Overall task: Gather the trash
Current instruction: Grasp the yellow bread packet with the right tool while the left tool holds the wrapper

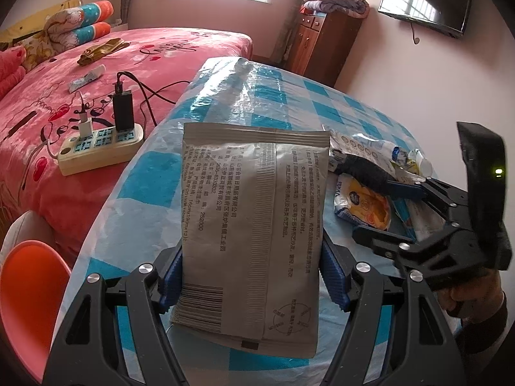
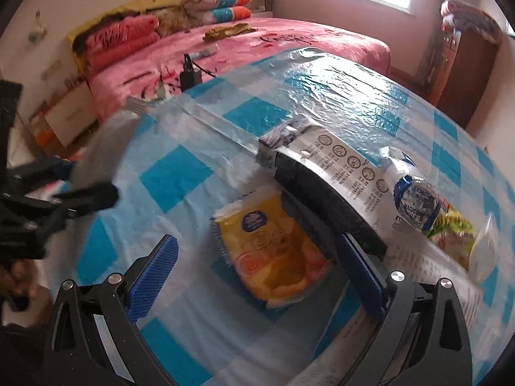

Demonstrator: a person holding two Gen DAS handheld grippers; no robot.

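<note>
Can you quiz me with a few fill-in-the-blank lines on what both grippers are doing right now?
1. The left gripper is shut on a ____ pouch.
2. The right gripper is ____, holding nothing.
3. Between its fingers lies a ____ packet.
4. The power strip sits on the ____.

Missing words: grey; open; yellow; bed
</note>
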